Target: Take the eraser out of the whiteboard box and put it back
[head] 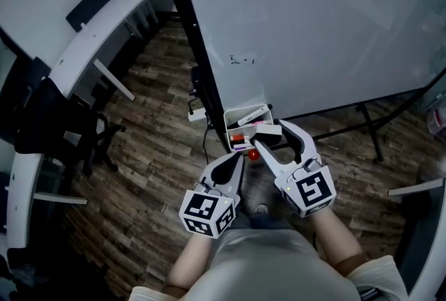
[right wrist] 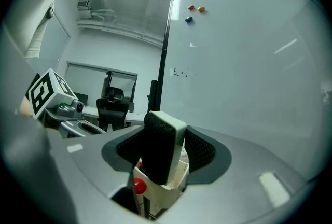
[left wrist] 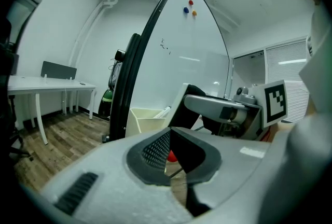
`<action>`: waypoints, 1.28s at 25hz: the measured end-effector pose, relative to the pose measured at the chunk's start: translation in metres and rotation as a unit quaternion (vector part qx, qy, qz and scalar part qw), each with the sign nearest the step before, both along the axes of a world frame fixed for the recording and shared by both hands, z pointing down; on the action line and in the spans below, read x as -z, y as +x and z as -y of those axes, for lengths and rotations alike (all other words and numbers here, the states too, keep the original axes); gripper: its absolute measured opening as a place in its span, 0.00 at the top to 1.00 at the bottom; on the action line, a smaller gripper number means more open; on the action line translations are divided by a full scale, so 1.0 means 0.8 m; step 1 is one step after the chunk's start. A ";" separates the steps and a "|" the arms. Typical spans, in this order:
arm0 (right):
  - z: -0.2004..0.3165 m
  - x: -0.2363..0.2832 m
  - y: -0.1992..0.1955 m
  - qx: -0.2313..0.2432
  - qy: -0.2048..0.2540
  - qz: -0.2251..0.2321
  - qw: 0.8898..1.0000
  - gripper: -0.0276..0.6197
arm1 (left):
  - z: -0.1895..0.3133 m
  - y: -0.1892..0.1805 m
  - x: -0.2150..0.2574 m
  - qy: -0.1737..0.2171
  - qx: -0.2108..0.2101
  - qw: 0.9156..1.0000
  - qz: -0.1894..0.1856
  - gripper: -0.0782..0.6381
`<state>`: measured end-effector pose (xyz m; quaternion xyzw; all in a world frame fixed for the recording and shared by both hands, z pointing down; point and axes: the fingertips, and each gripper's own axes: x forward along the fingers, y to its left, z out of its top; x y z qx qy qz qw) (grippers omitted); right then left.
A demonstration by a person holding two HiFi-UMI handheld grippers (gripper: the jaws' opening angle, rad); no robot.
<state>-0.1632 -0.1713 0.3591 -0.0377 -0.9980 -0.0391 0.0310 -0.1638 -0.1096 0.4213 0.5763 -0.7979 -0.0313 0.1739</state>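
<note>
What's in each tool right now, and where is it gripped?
Right tool clamps the eraser upright, gripped around its middle. Left tool is shut, holding nothing.

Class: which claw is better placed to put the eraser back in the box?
Right: the right claw grips the eraser over the box; the left claw is shut and empty.

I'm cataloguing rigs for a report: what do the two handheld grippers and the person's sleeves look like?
The left gripper and right gripper match: pale grey moulded shells, jaws lined with black dimpled pads, and a cube of black-and-white square markers at the rear of each. No cables show. The person wears a light, short-sleeved top.
</note>
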 end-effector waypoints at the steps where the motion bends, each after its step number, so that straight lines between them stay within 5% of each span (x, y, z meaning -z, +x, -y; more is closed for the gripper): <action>1: -0.001 0.002 0.002 -0.002 0.000 0.001 1.000 0.59 | 0.000 0.001 0.001 0.000 -0.002 1.000 0.000 0.89; 28: -0.007 0.020 0.053 -0.027 0.004 0.024 0.999 0.59 | 0.002 0.014 0.017 0.019 -0.018 0.999 0.019 0.89; 32: -0.005 0.033 0.063 -0.028 0.002 0.061 0.998 0.59 | 0.005 0.015 0.021 0.022 -0.020 0.999 0.024 0.89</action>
